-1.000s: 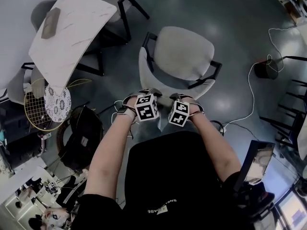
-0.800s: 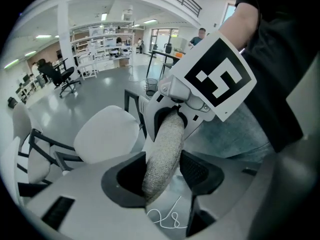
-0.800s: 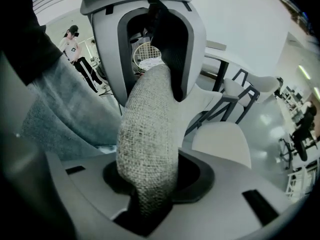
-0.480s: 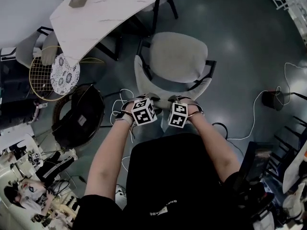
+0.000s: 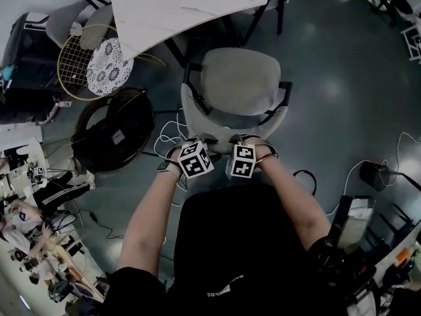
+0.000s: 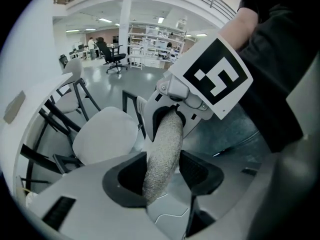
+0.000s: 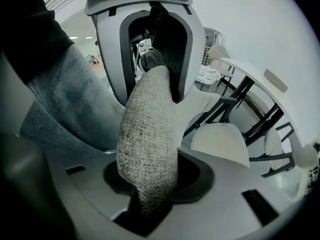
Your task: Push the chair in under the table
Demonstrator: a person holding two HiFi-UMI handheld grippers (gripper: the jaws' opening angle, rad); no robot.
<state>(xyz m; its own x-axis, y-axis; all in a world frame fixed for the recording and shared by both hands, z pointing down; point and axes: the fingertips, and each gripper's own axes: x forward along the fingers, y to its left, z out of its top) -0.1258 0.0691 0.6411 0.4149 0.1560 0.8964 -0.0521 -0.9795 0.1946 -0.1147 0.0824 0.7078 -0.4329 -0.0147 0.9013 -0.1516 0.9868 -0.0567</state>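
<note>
Chair (image 5: 240, 84): directly ahead of both tools, seat front near the table (image 5: 177, 8) edge, not yet under it. Left gripper (image 5: 189, 141) and right gripper (image 5: 241, 139) sit side by side, each partly closed and clamped on the padded backrest (image 6: 162, 151) top edge.

Risk: the white cable (image 5: 166, 131) beside the left gripper could snag a rear leg. An off-line shove could knock an armrest (image 5: 284, 96) into the table.

Writing: shirt (image 5: 223, 242) print is inverted and illegible.

The chair (image 5: 240, 81), pale grey padded with black armrests, stands upright at frame centre, backrest toward the bottom, seat front just beside the white marbled table (image 5: 177, 5) at top
</note>
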